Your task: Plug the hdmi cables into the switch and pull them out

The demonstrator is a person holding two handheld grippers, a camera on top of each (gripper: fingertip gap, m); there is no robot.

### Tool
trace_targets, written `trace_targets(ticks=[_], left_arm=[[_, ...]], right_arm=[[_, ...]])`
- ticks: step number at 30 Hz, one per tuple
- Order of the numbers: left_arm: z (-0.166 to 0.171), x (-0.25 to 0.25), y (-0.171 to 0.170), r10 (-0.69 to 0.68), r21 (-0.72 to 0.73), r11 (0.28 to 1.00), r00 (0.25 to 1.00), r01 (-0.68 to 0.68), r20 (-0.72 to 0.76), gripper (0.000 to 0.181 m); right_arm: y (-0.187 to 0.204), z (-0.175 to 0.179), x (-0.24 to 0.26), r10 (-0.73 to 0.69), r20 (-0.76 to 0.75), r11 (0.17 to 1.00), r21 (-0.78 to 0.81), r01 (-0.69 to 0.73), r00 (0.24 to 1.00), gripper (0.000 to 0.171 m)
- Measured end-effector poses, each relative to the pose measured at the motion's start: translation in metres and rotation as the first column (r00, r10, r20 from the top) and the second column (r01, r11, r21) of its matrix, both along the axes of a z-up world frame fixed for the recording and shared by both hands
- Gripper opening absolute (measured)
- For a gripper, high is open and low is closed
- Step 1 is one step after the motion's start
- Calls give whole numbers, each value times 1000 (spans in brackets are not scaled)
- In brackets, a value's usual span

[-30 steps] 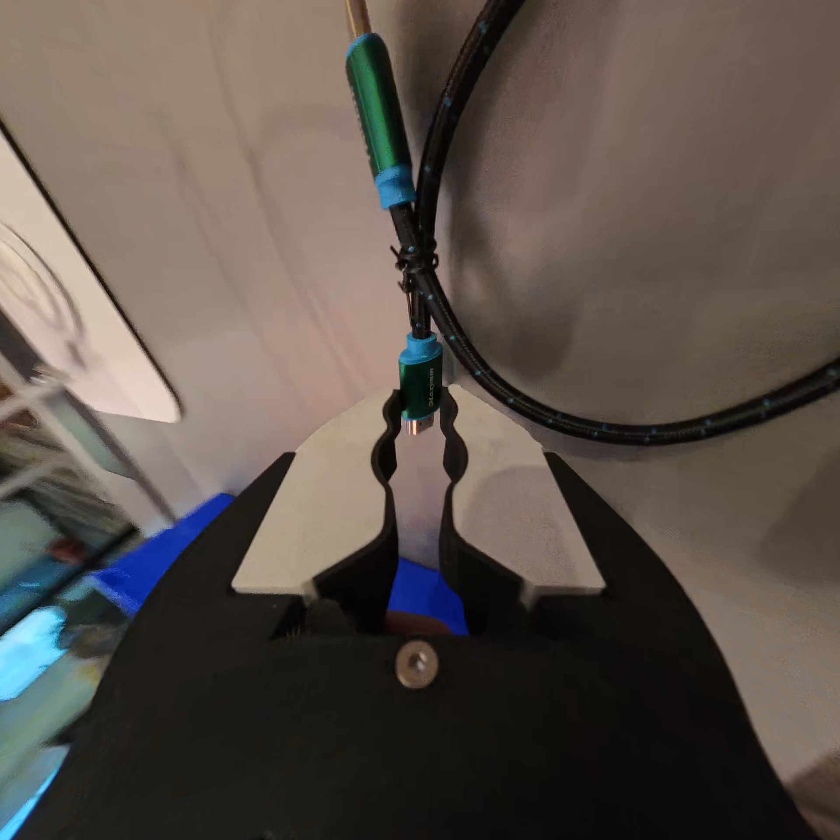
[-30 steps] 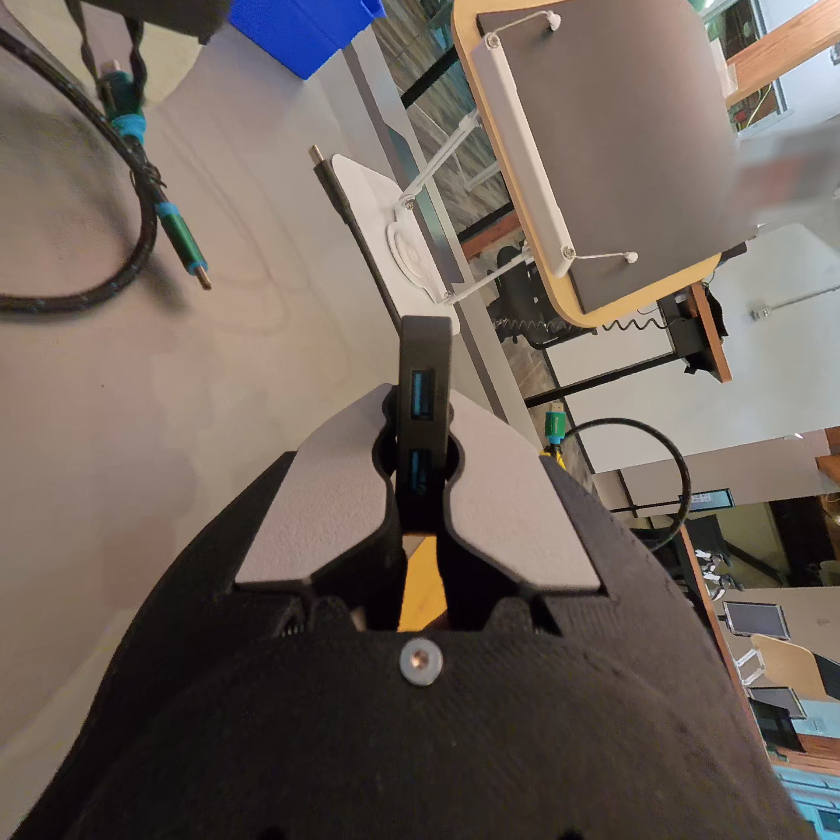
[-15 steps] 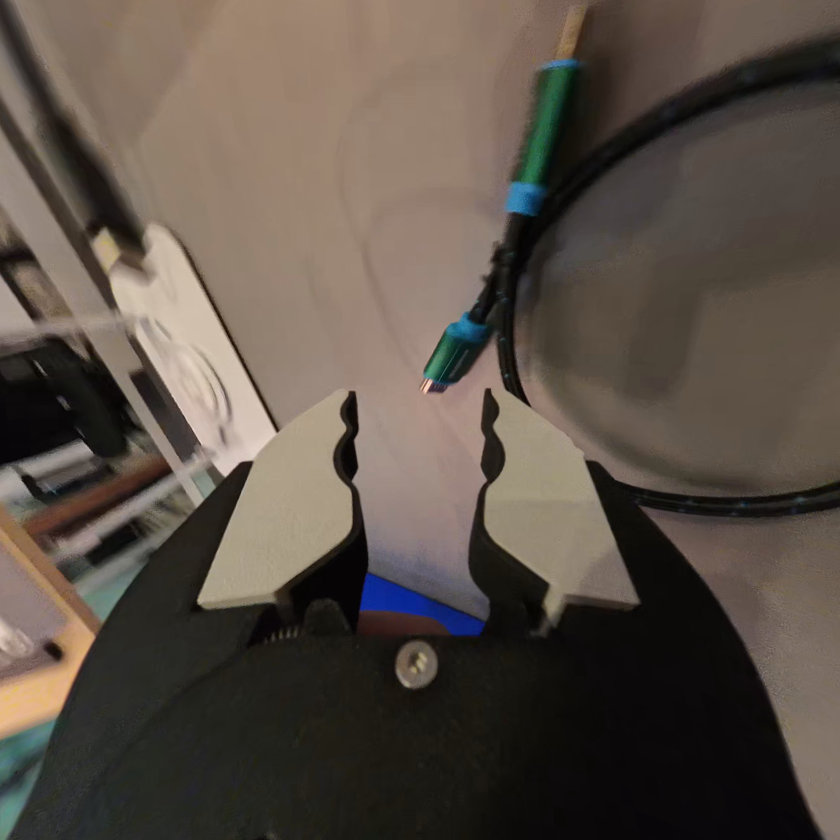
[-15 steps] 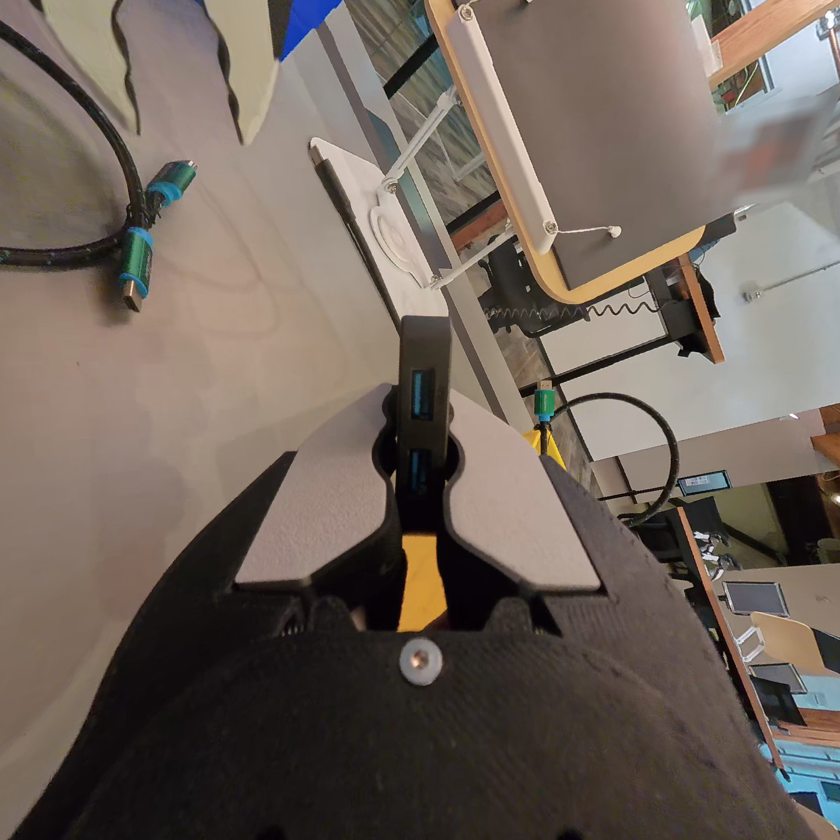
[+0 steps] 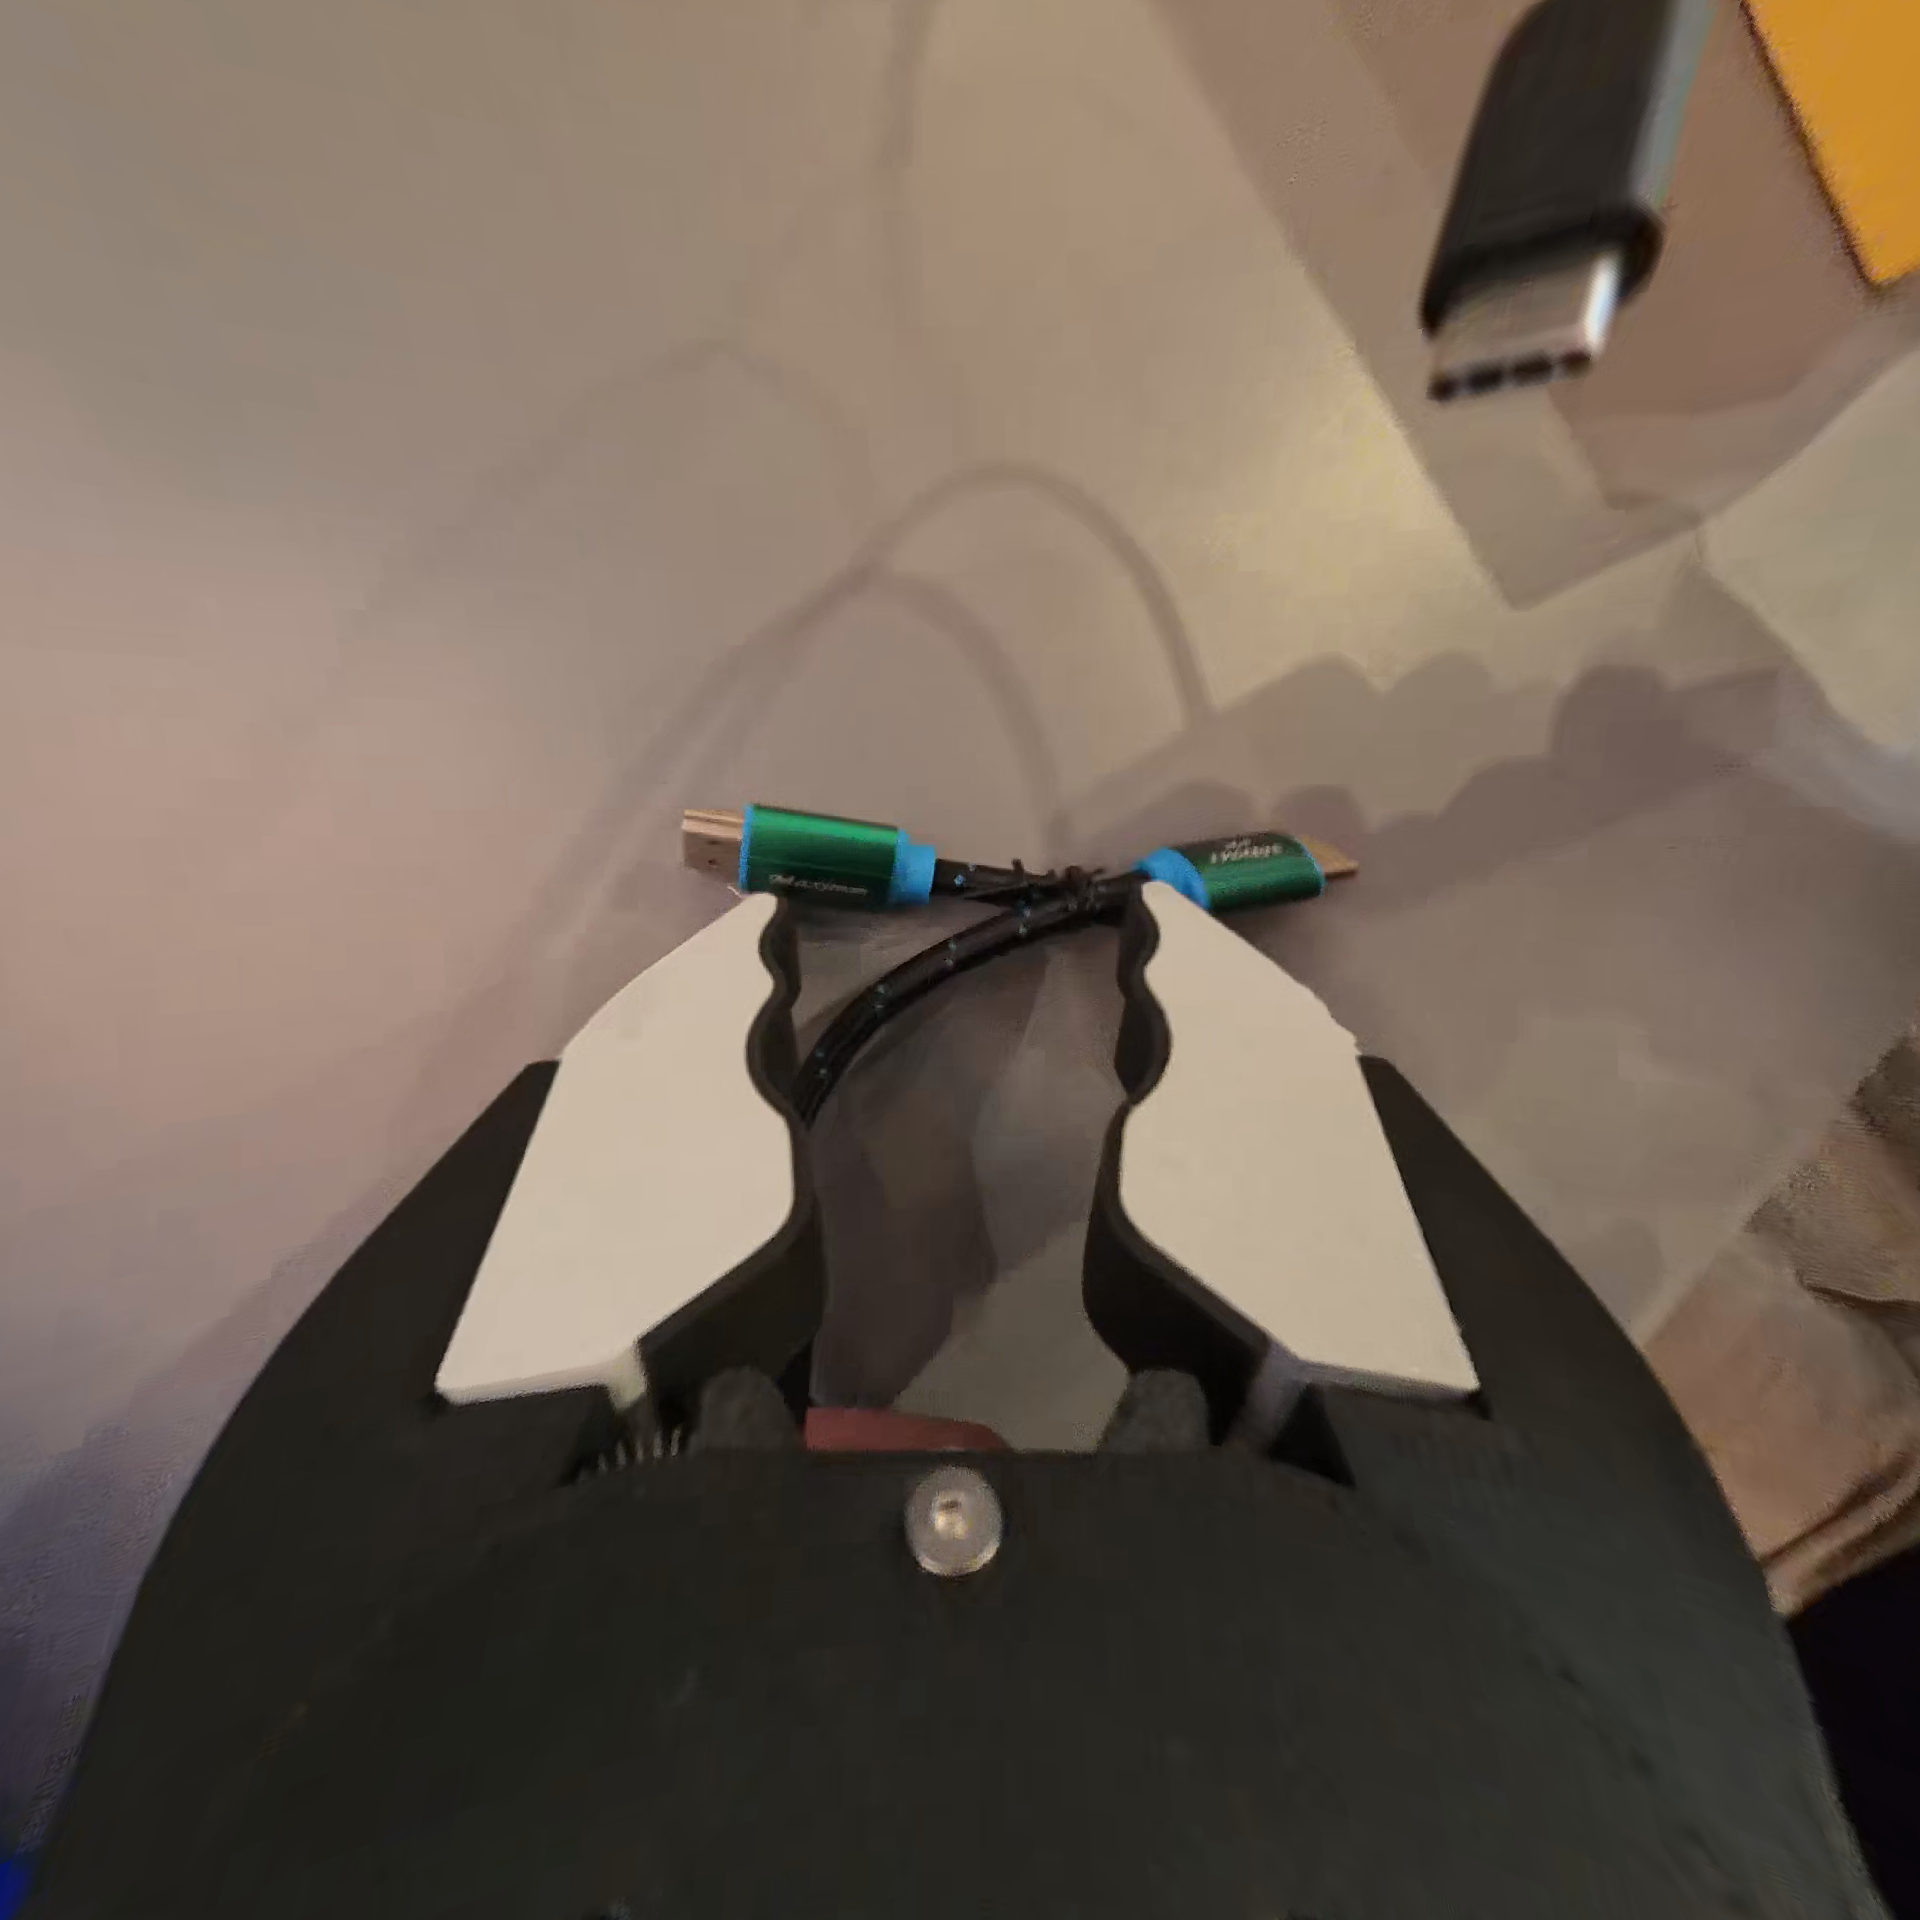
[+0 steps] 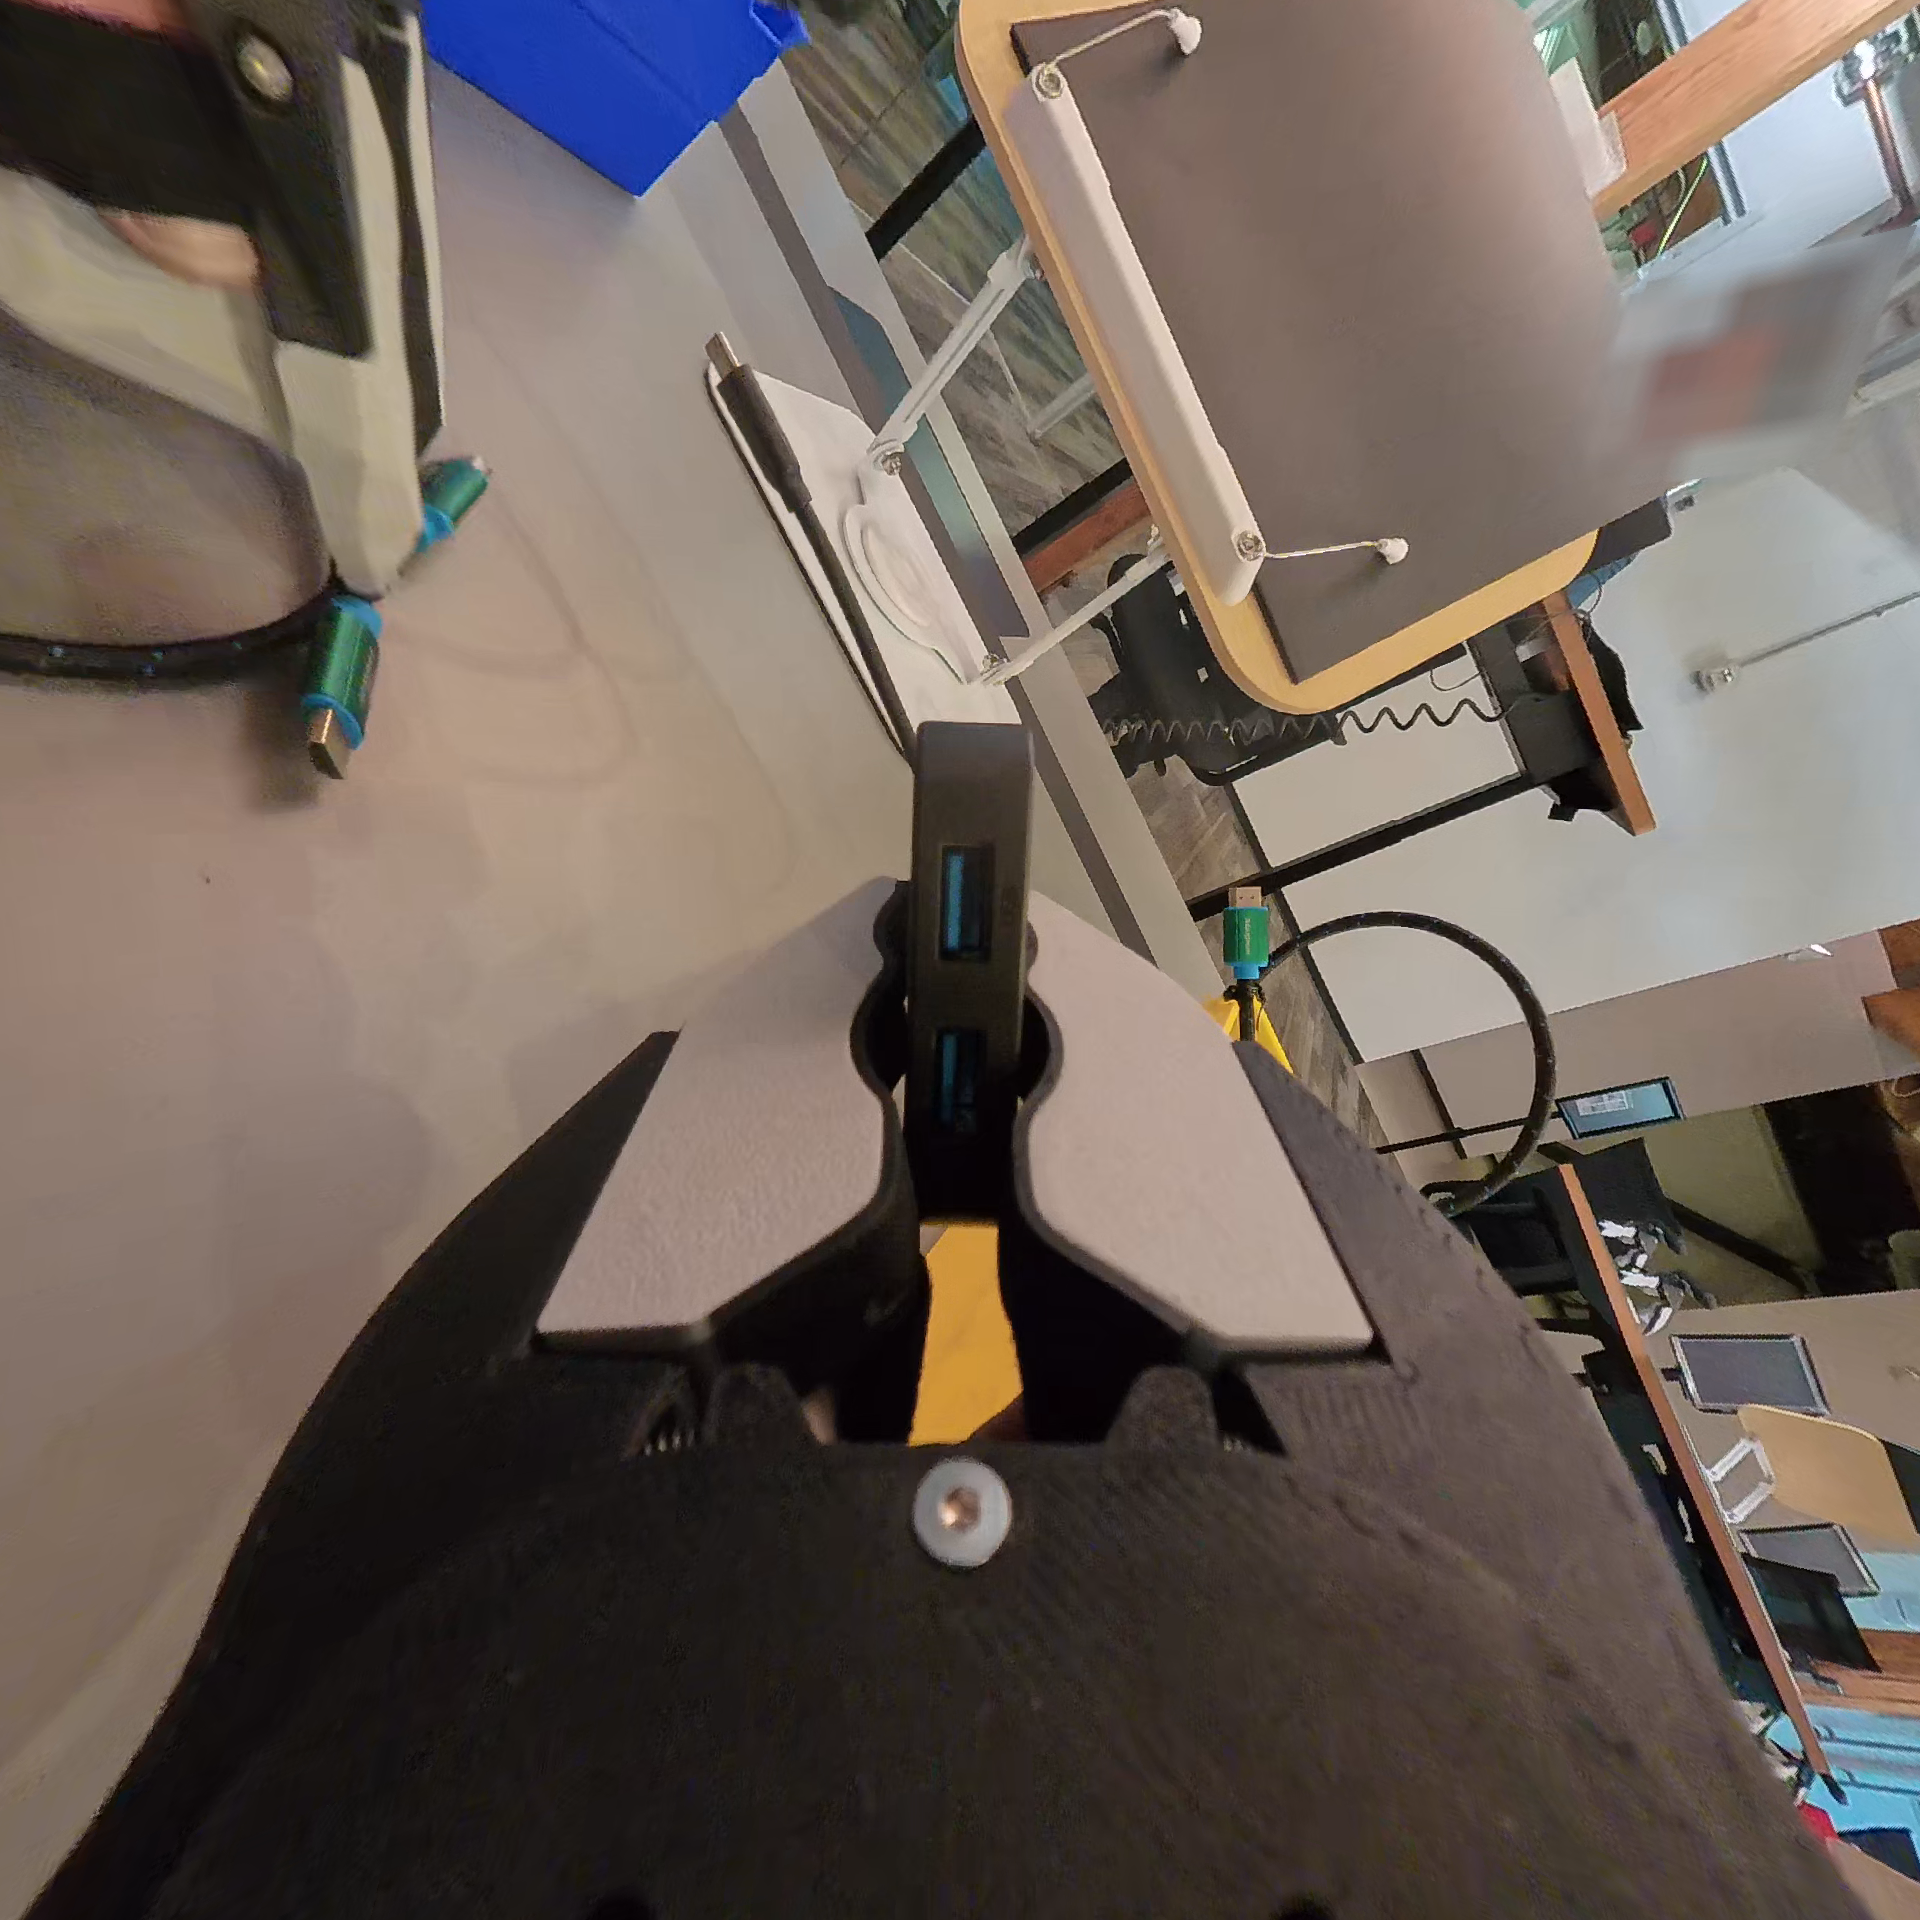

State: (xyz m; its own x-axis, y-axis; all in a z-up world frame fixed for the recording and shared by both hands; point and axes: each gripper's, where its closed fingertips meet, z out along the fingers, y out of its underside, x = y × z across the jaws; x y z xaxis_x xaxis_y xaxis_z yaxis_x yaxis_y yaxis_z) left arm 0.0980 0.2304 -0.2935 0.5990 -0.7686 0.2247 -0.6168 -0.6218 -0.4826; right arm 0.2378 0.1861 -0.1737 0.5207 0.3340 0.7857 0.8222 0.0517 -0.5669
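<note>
A black braided HDMI cable (image 5: 883,1003) lies on the grey table (image 5: 416,520), its two green plugs tied together: one (image 5: 821,852) points left, the other (image 5: 1242,868) points right. My left gripper (image 5: 954,904) is open and empty, its tips just short of the two plugs. My right gripper (image 6: 961,914) is shut on the black switch (image 6: 971,790), held on edge with two blue ports facing the camera. In the right wrist view the plugs (image 6: 341,665) lie at the left, under the left gripper's fingers (image 6: 353,436).
The switch's own black lead ends in a small plug (image 5: 1538,208) that hangs at the upper right of the left wrist view. A white pad (image 6: 831,468), a blue bin (image 6: 613,73) and the table edge lie beyond. Another green plug (image 6: 1245,930) on a cable loop shows behind the right gripper.
My left gripper let go of the green plug it held, opened wide and swung round. The cable now lies on the table with both plugs ahead of the open fingers. The right gripper still holds the switch.
</note>
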Motion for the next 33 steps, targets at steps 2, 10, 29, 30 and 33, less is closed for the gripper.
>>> trace_targets(ticks=[2,10,29,30,33], left_arm=[[-2,9,3,7,-4,1000,1000,-7,2,58],[4,33,10,-308,90,942,939,323,-152,17],[3,38,13,40,-2,999,998,-40,56,82],[0,38,20,66,6,998,997,-66,49,77],[-5,31,36,79,104,992,996,-73,-47,58]], right_arm=[[-1,2,0,-1,-3,1000,4,1,1000,13],[-2,5,5,-13,-18,1000,7,13,1000,13],[-6,8,10,-22,-44,1000,18,23,999,15],[-6,8,10,-23,-46,1000,17,24,999,15],[-7,8,10,-25,-47,1000,17,26,999,14]])
